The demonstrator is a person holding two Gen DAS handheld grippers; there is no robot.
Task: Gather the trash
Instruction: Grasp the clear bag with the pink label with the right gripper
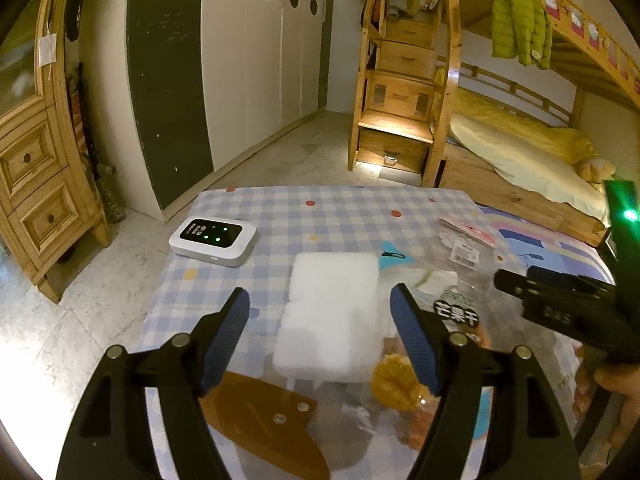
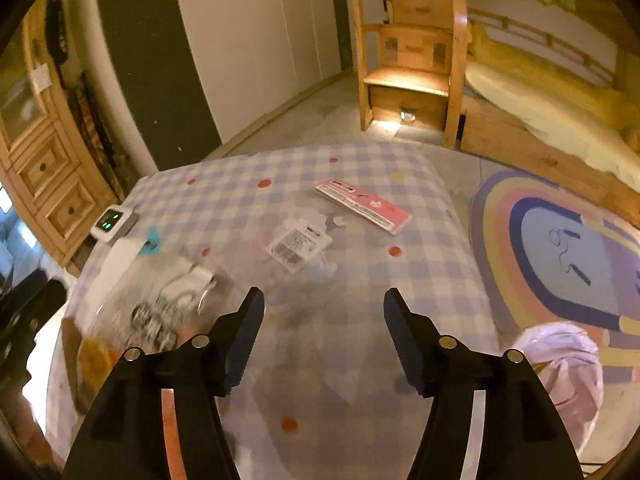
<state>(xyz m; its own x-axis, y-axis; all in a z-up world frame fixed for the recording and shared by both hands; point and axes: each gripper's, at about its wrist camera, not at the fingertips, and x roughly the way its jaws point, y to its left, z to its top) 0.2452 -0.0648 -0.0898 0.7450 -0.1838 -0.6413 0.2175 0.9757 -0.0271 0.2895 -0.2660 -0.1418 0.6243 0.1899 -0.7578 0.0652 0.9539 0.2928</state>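
- left gripper (image 1: 320,320) wide, nothing held, white foam (image 1: 332,312) between its jaws
- right gripper (image 2: 324,320) wide, empty, pink packet (image 2: 364,205) ahead uncollected
- wrappers left on table (image 2: 420,280)

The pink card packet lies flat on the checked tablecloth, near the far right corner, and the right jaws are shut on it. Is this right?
Not quite. The pink card packet does lie flat on the checked tablecloth near the far right corner, but the right gripper is not shut on it. The right wrist view shows its jaws open and empty, well short of the packet.

Both hand-held grippers (image 1: 320,312) (image 2: 324,312) open, empty
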